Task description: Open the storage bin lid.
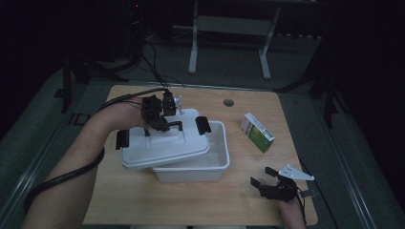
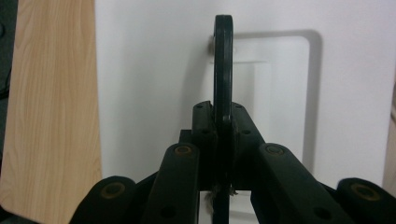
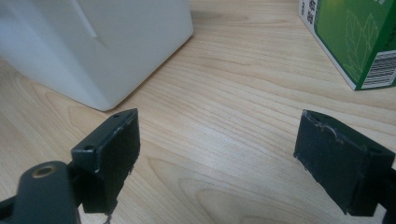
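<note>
A white lid (image 1: 162,149) with a black handle (image 1: 168,127) hangs tilted over the left part of an open white bin (image 1: 217,160). My left gripper (image 1: 160,119) is shut on that handle from above. In the left gripper view the jaws pinch the thin handle (image 2: 223,70) edge-on, at the left gripper (image 2: 223,128), with the lid (image 2: 149,84) behind it. My right gripper (image 1: 262,175) rests low at the table's front right, open and holding nothing. In the right gripper view the right gripper (image 3: 219,144) stands wide apart over bare wood, facing the bin's corner (image 3: 102,42).
A green and white carton (image 1: 258,132) lies on the wooden table (image 1: 191,200) to the right of the bin, and the carton (image 3: 355,32) sits just beyond my right gripper. Black clips (image 1: 203,125) stick out from the lid's ends. A small round hole (image 1: 228,102) is near the table's far edge.
</note>
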